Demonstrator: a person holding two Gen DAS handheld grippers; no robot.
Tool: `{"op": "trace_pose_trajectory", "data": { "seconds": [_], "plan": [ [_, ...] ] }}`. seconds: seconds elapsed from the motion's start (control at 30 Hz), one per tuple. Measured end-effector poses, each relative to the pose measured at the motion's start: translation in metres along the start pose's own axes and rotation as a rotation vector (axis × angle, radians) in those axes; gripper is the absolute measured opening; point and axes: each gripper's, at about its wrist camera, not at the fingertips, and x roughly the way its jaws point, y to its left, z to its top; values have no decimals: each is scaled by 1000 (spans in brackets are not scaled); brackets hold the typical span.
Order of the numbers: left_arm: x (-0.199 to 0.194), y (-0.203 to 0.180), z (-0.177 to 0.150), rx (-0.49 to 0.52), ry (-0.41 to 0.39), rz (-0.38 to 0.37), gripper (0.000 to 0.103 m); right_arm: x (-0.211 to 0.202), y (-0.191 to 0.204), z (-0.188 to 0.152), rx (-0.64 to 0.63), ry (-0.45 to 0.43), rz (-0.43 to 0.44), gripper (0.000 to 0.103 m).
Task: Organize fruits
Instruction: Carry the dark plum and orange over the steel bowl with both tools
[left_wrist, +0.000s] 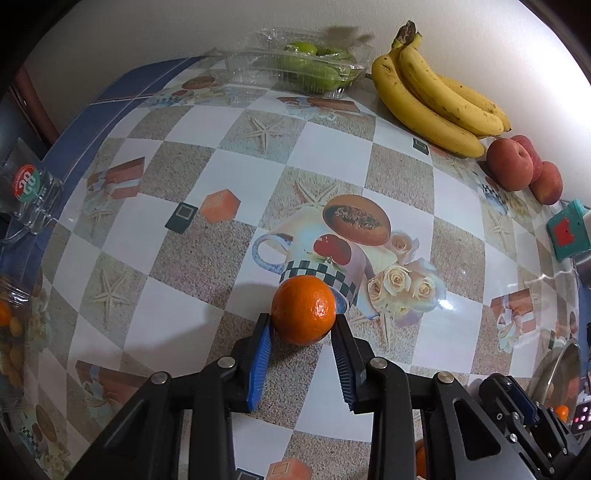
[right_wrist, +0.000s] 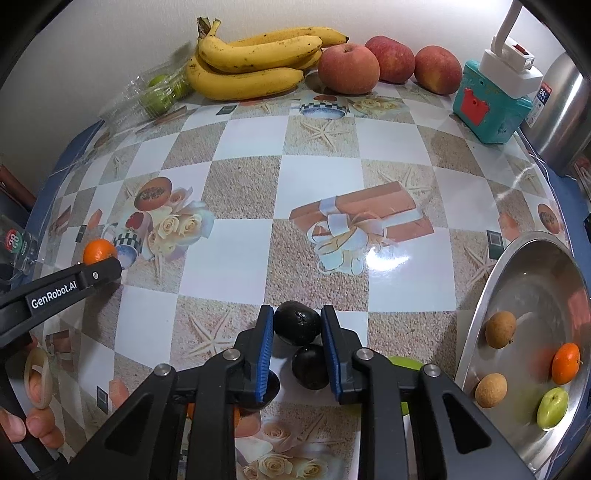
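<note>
The left tongs (left_wrist: 303, 325) are closing around a glossy, dimpled orange (left_wrist: 303, 309) that is sitting on the slick patterned tabletop (left_wrist: 332, 147), the ribbed blue pads touching both sides. The right tongs (right_wrist: 297, 317) are gripping a dark, smooth, oval fruit (right_wrist: 296, 322), with a 2nd dark fruit (right_wrist: 309, 365) lying just behind it between the arms. To the right, a shiny steel bowl (right_wrist: 517, 266) is holding 2 rough tan fruits, 1 small orange and 1 green fruit. Both round fruits are likely to roll, so each squeeze should probably stay centred and gentle before lifting toward the bowl.
</note>
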Motion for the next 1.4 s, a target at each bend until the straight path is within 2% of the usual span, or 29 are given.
{"op": "trace_pose_trajectory", "data": {
  "seconds": [0.83, 1.2, 1.4],
  "plan": [
    [-50, -1, 4, -6, -113, -37, 34, -57, -1, 10, 29, -131, 32, 27],
    [-70, -19, 0, 40, -154, -67, 34, -70, -23, 8, 88, -150, 29, 27],
    [-74, -34, -5, 65, -147, -117, 34, -76, -42, 7, 142, -157, 36, 27]
  ]
}}
